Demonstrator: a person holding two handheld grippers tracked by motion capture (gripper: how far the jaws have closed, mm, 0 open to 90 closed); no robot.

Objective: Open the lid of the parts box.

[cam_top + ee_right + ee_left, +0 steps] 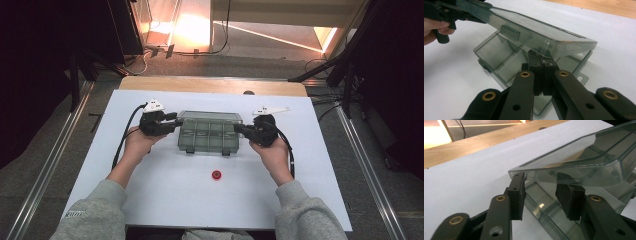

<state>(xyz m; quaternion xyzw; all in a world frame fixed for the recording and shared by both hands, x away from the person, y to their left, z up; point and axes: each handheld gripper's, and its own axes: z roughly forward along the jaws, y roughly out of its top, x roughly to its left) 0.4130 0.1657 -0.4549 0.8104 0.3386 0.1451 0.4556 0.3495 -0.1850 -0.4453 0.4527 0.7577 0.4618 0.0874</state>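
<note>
A smoky clear compartment box lies mid-table with its lid tilted partly up. My left gripper is at the box's left end. Its jaws stand apart astride the lid's end rim. One pad touches the lid's corner, and the other shows through the plastic, under the lid. My right gripper is at the right end, its pads shut on the base's end wall just under the raised lid. The base shows bare compartments. The right gripper view also shows the left gripper at the lid's far end.
A small red round piece lies on the white table top in front of the box, between the forearms. A wooden strip runs along the table's far edge. Metal rails flank the table on the floor.
</note>
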